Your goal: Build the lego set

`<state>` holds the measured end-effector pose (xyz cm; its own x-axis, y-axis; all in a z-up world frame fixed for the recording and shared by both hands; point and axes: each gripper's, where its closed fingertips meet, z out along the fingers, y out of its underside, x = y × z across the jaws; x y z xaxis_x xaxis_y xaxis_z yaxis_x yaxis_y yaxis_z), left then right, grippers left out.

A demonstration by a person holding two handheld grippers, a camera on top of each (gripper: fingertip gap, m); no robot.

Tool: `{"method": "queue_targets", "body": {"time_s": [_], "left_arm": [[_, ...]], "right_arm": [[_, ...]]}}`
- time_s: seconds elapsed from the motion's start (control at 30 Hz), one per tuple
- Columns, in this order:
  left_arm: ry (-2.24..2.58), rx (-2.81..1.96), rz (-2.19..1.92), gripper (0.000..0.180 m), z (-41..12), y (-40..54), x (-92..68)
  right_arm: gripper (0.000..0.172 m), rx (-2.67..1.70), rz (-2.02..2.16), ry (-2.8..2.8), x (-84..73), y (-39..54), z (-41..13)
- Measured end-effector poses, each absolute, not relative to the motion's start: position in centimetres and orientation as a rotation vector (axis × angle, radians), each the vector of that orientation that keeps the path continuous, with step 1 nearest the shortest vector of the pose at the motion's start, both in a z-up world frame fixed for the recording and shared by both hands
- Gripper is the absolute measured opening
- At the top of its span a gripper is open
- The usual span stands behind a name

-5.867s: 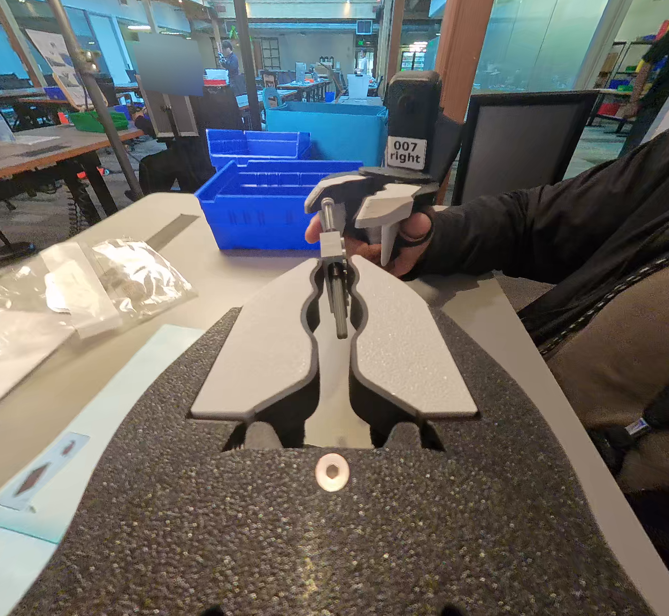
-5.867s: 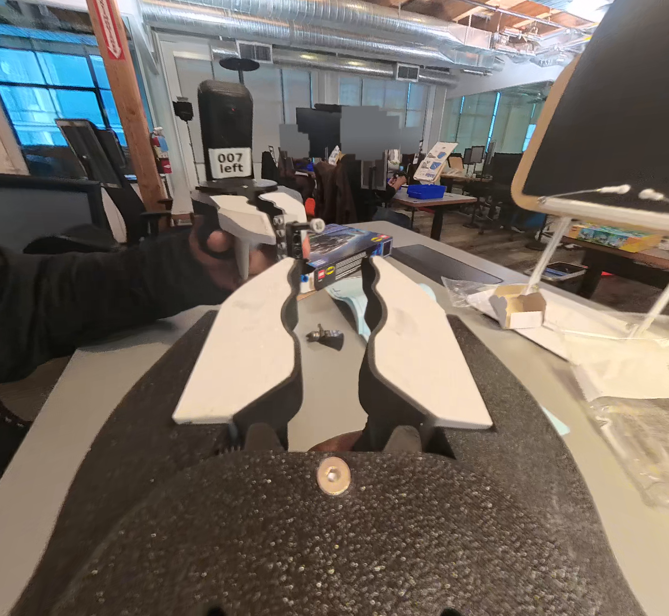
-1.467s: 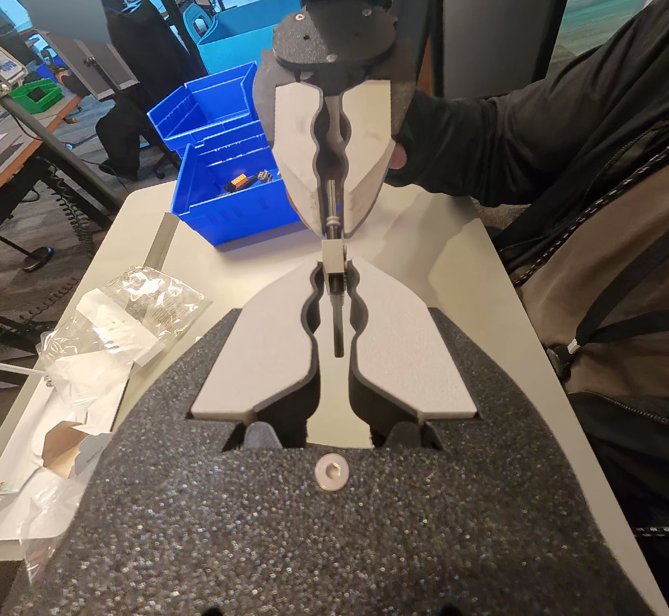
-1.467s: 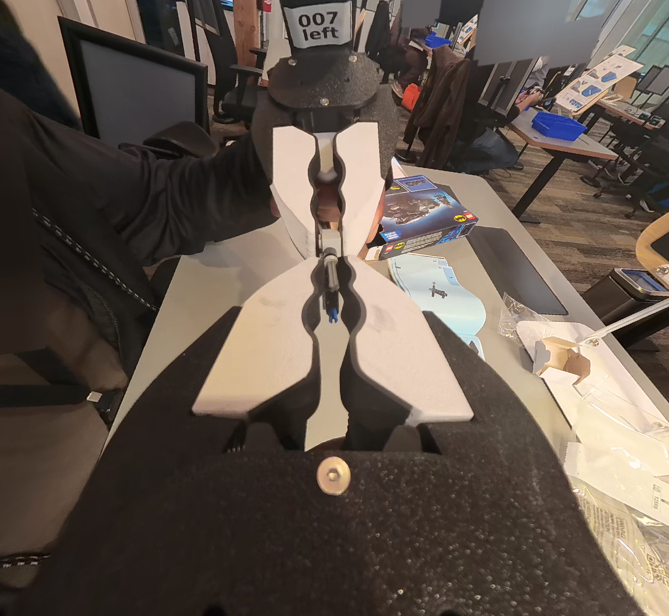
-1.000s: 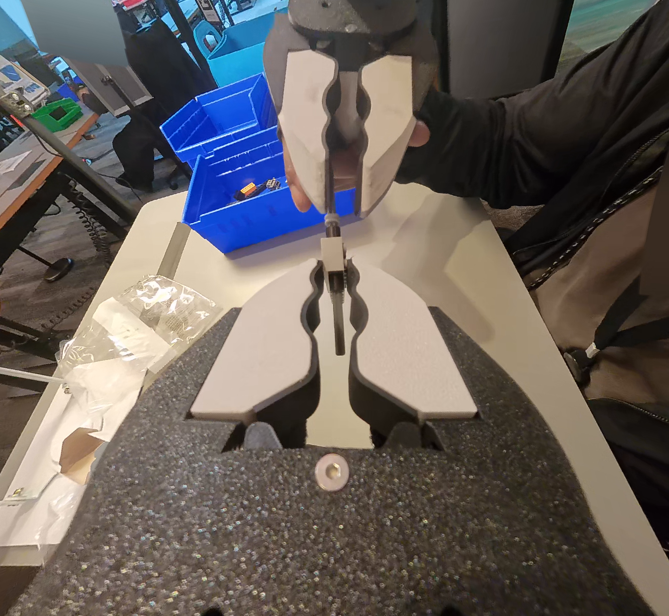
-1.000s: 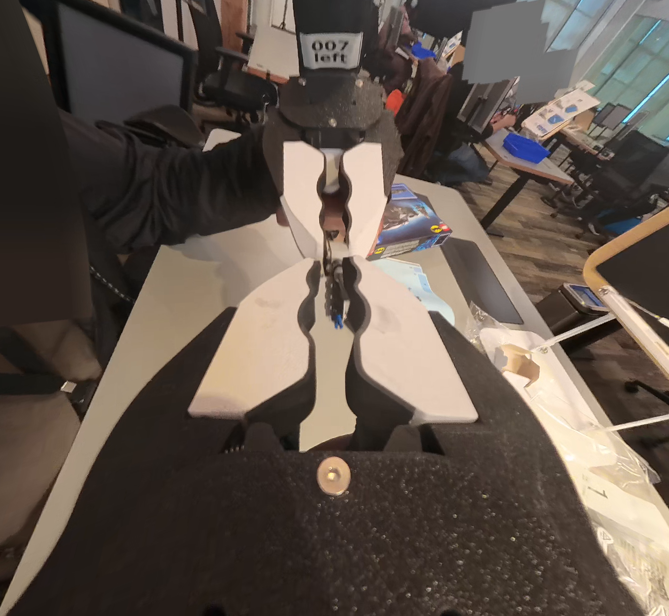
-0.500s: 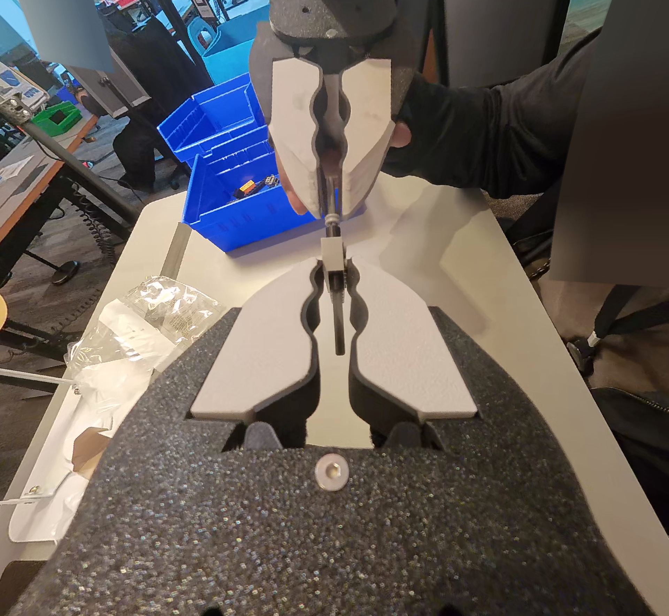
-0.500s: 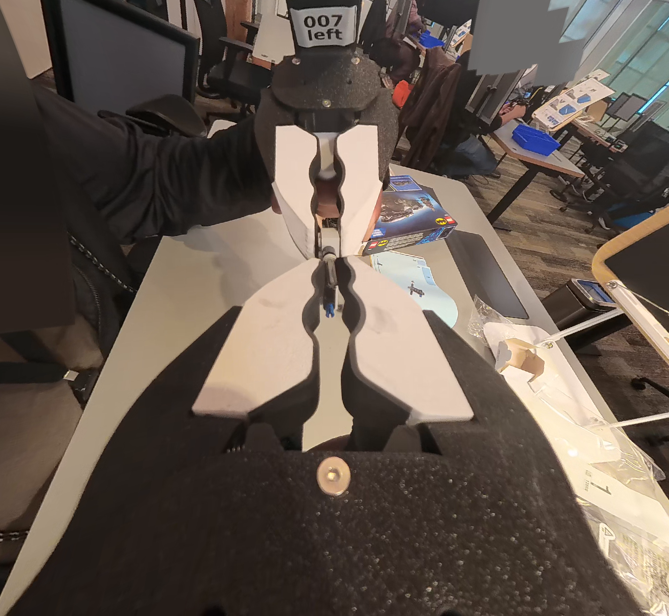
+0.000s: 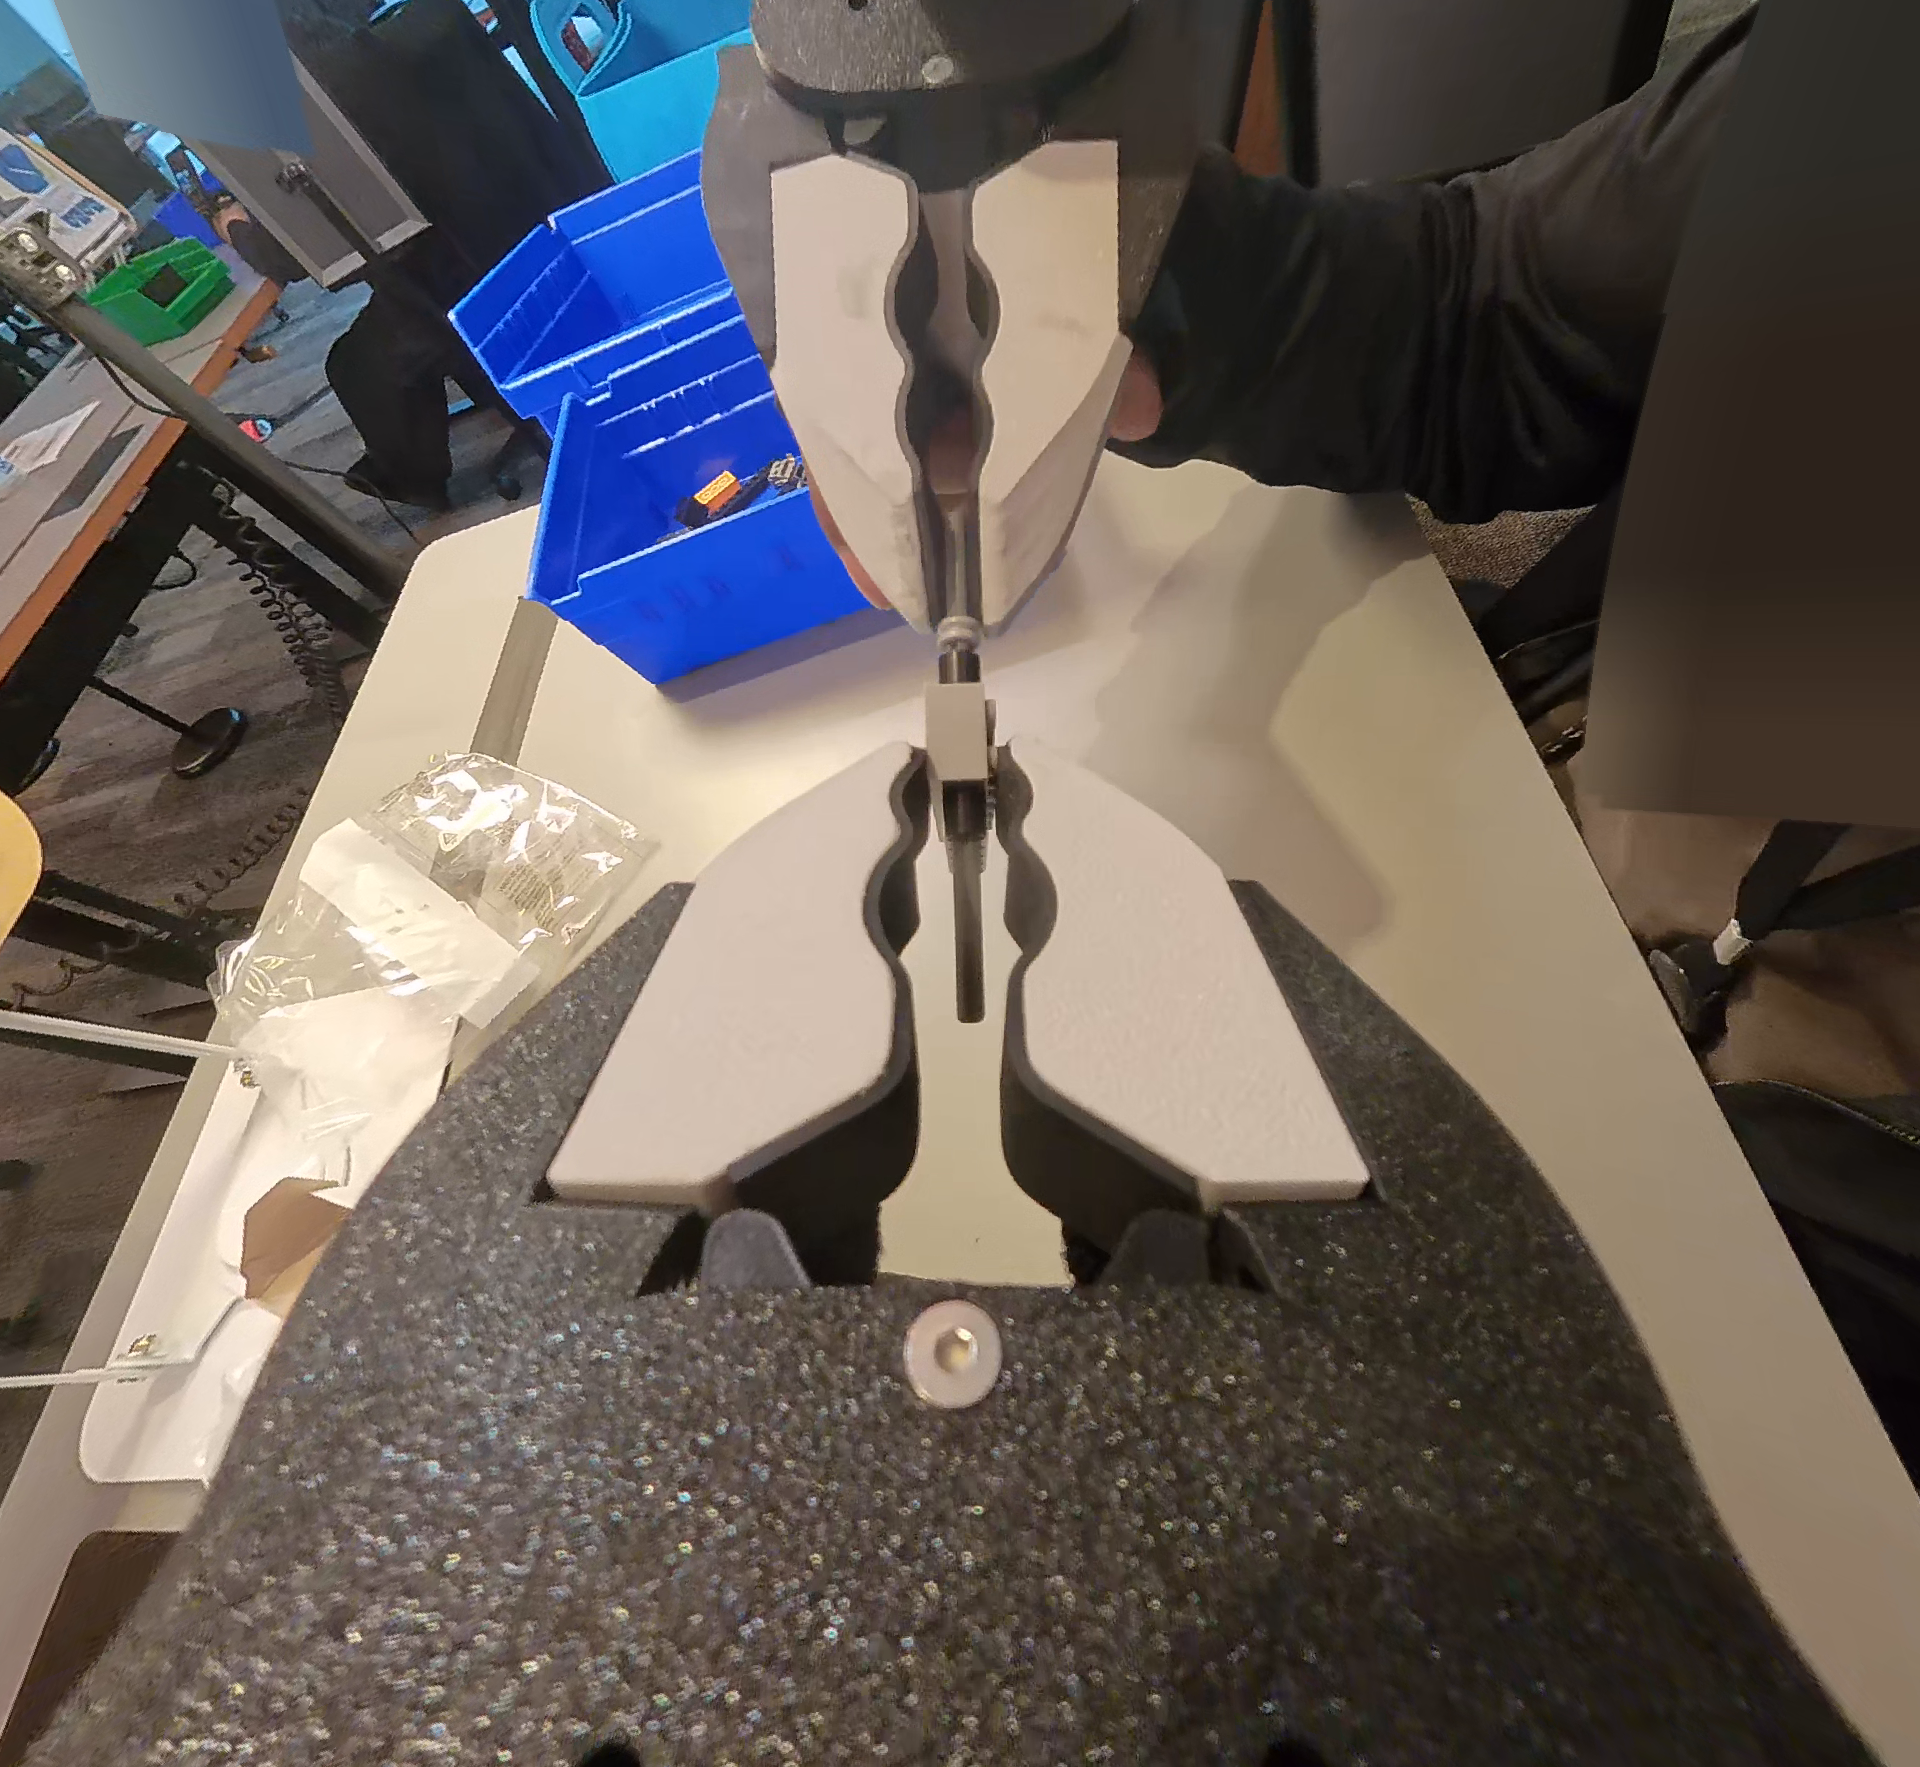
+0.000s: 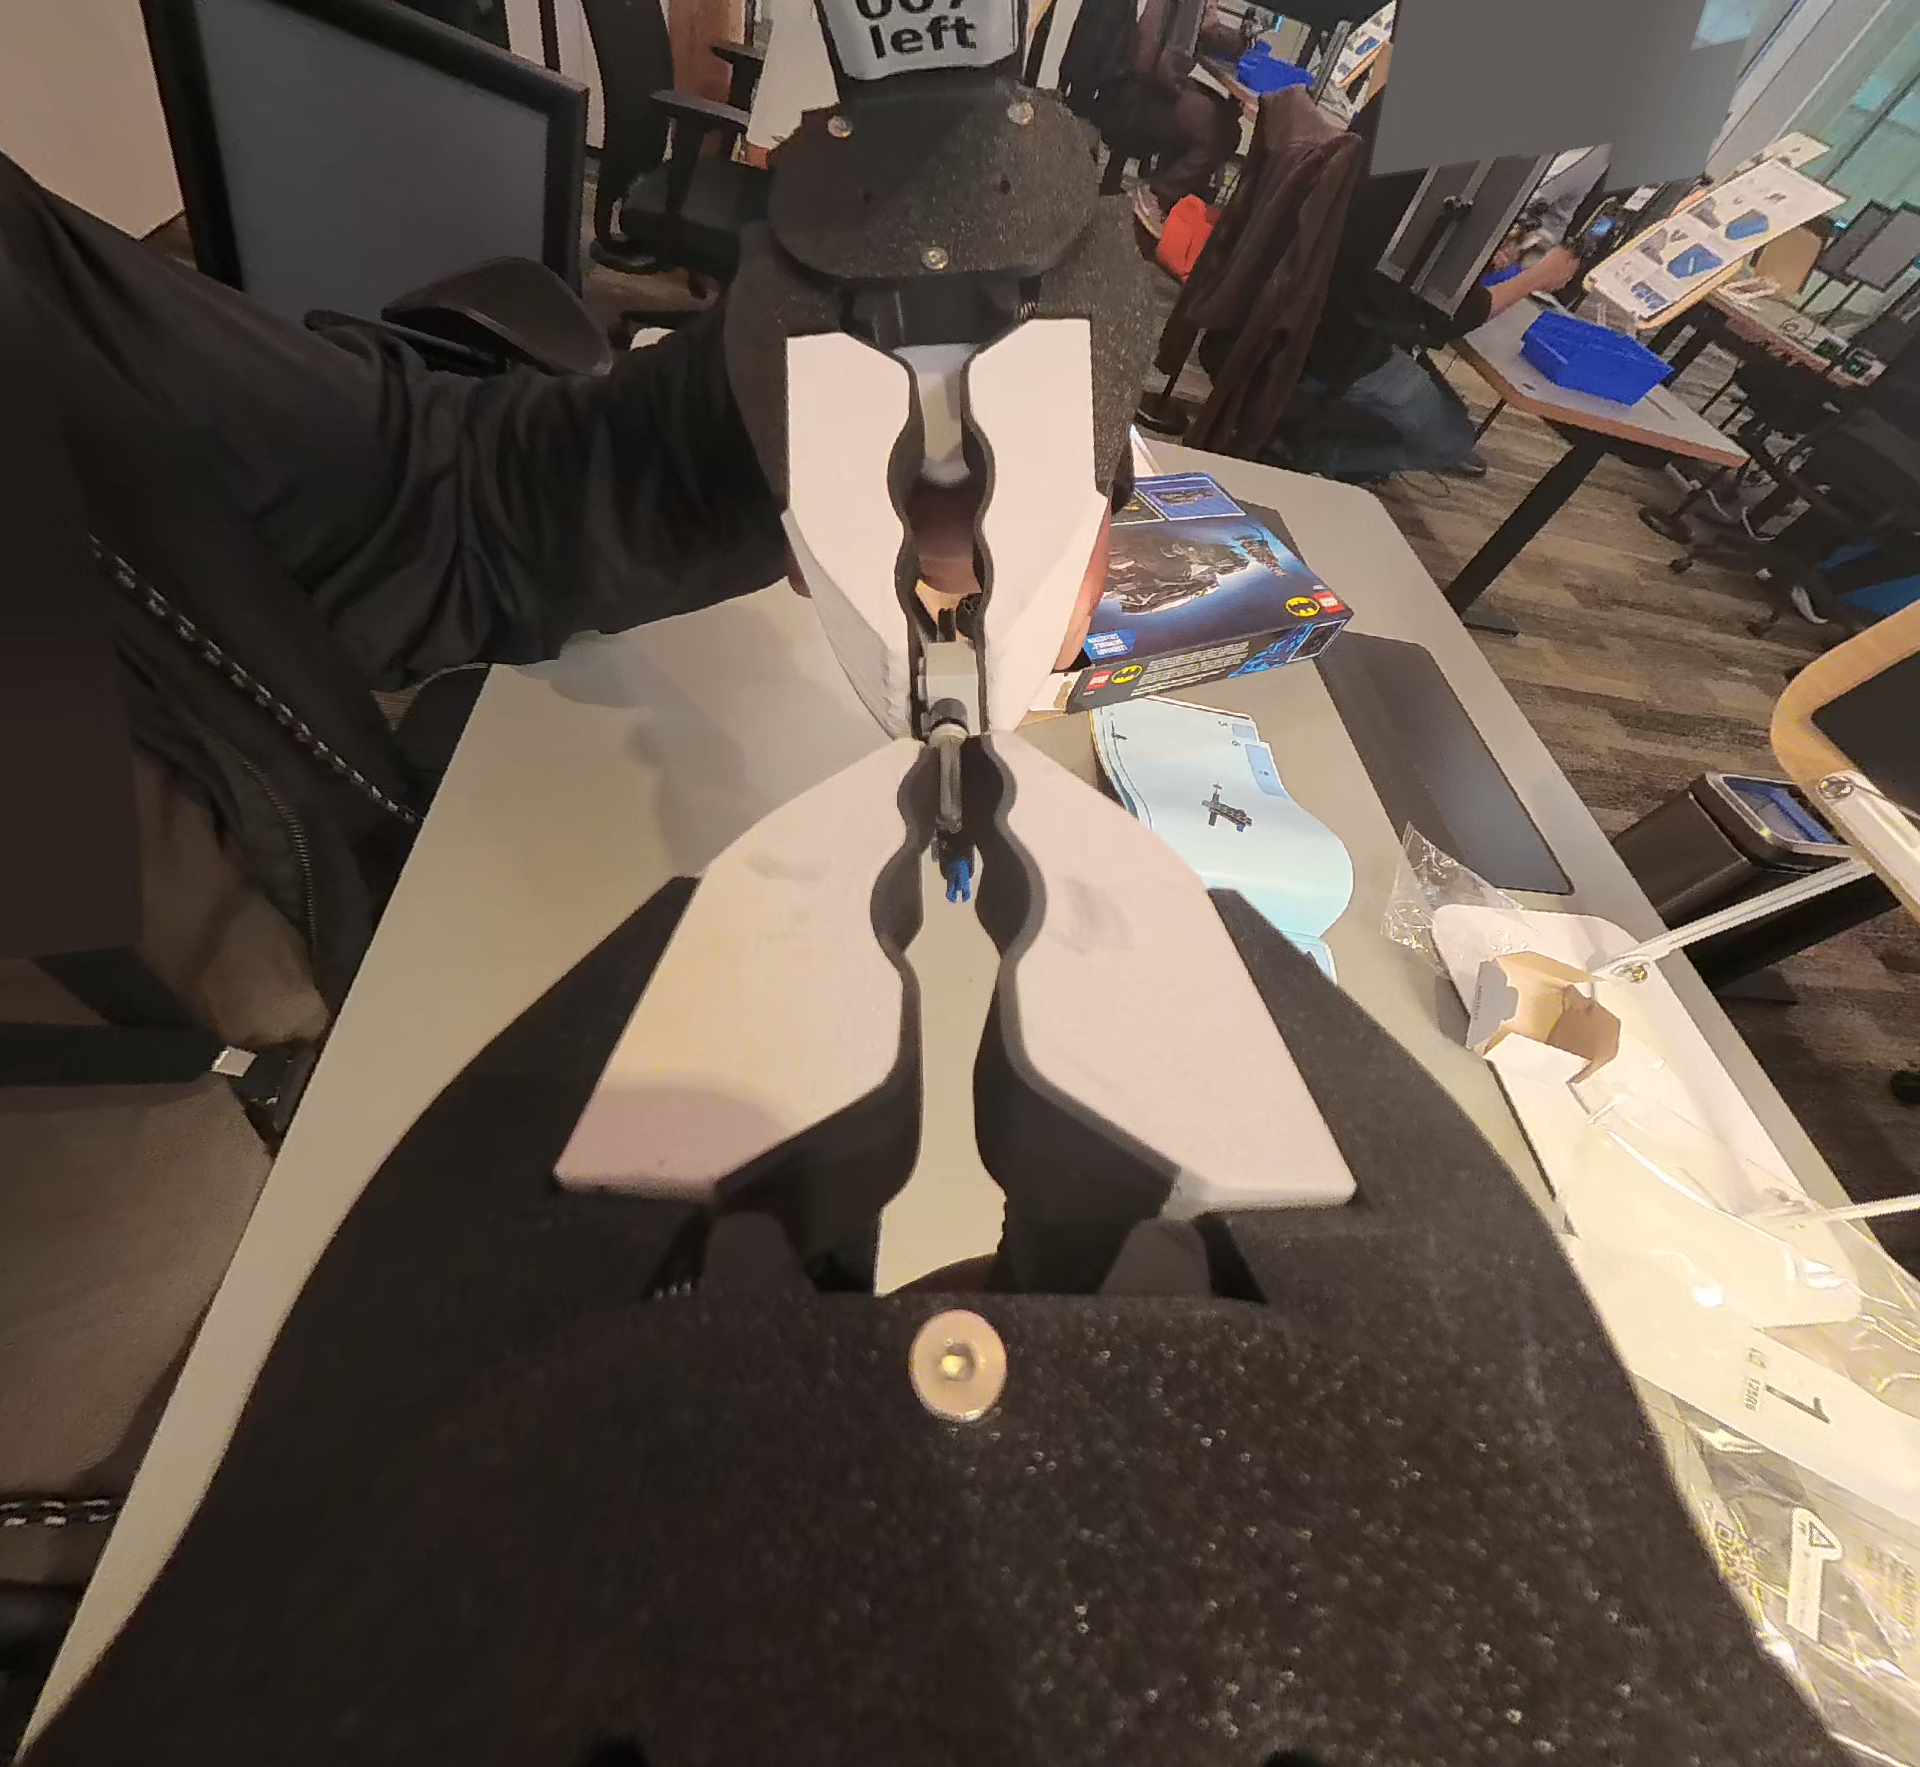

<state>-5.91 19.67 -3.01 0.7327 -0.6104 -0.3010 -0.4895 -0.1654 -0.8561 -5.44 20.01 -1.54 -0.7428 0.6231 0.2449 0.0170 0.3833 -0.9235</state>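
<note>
Tabletop: grey piece between grippers.

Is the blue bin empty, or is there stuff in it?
Not empty. The blue bin has a few small pieces lying on its floor, one of them orange.

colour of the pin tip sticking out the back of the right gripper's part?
Blue pin tip, on the rod held in the right gripper. Clearest in the right wrist view.

Printed writing shows on a white label on the black handle of the far hand-held gripper at top centre, on a dark blue cardboard box with logos on the worktop, and on a crinkled clear plastic bag at lower right.
</note>
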Motion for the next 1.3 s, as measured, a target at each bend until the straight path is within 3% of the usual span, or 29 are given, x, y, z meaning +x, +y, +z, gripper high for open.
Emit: {"method": "queue_targets", "body": {"time_s": [1.3], "left_arm": [[0.859,-1.867,-0.111,0.011,-4.3,20.3,-6.3]], "right_arm": [[0.005,-0.606,1.363,-2.127,-6.0,20.5,-3.1]]}}
